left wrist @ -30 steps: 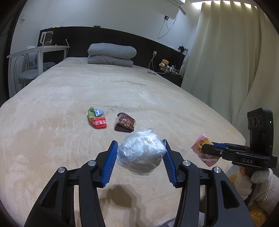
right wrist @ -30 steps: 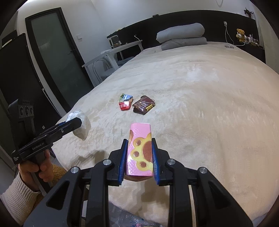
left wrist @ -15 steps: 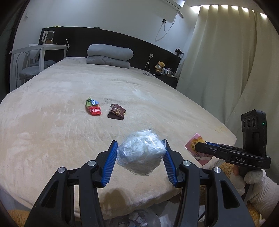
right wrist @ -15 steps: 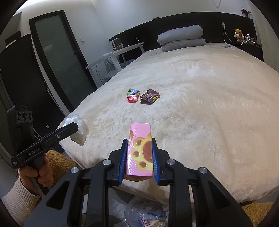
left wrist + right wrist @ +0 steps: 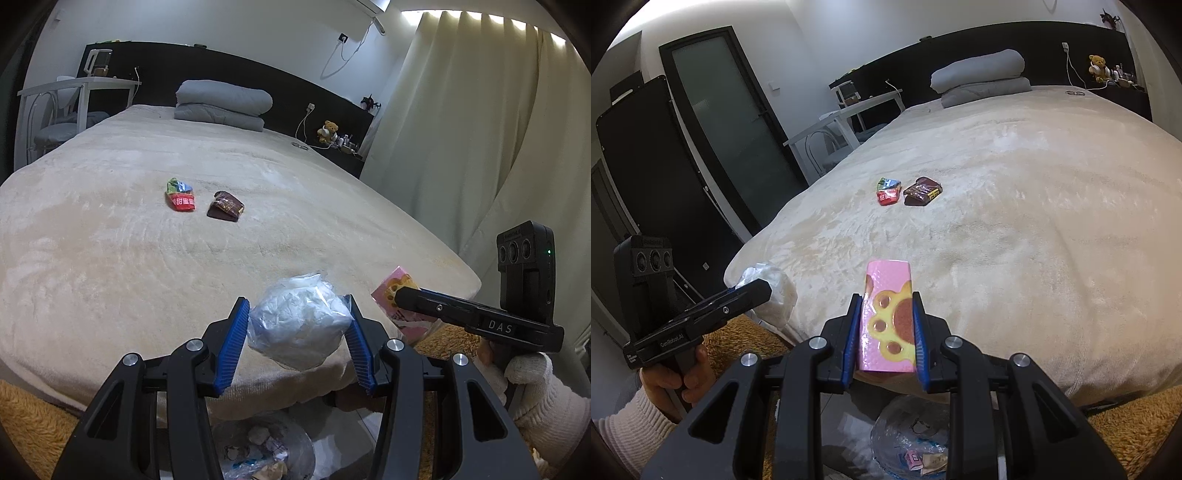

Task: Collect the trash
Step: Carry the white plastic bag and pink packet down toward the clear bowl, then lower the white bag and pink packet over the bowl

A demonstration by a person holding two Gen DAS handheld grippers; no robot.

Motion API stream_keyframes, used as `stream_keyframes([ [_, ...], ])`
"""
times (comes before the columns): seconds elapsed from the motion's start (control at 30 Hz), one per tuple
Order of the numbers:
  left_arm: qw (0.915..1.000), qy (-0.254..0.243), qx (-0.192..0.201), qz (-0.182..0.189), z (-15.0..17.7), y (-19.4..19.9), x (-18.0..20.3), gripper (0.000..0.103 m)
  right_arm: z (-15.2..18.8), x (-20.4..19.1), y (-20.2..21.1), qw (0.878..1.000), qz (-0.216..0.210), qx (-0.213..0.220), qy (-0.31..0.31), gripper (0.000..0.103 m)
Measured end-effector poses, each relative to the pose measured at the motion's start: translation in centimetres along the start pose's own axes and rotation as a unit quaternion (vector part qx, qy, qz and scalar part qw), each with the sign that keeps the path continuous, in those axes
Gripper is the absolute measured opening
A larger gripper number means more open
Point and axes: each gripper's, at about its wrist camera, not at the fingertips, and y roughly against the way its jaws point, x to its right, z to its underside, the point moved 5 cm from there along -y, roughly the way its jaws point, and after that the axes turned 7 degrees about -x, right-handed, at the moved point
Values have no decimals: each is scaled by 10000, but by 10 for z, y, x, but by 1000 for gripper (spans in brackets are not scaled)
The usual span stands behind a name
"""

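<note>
A: Bed (image 5: 110, 258), cream plush cover. Contents?
B: Red snack packet (image 5: 180, 199) and brown wrapper (image 5: 225, 211), just beside each other near the middle; folded grey quilt (image 5: 221, 105) at the head
A: Floor?
B: Clear trash bag (image 5: 916, 443), orange rug (image 5: 33, 421)

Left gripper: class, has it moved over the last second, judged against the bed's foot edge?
Yes. The left gripper, shut on the crumpled plastic wad, has drawn back past the bed edge, over the trash bag.

Left hand-held gripper (image 5: 295, 343) & right (image 5: 885, 334) both clamped (side by side).
</note>
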Motion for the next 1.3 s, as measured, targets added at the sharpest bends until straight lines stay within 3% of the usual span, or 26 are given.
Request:
stream_keyframes([
  [0.63,9935,709,-790,419,52,-22,6,49,41,-4,-16,9964,-284,-668,-438,27],
  [1.0,9830,1017,-1511,222,81,-49,-2,49,70,2,-47,9856,-191,-1492,-779,27],
  [1.3,9685,1350,-2095,-9,100,-68,-17,49,86,18,-74,9711,9,-2070,-1187,27],
])
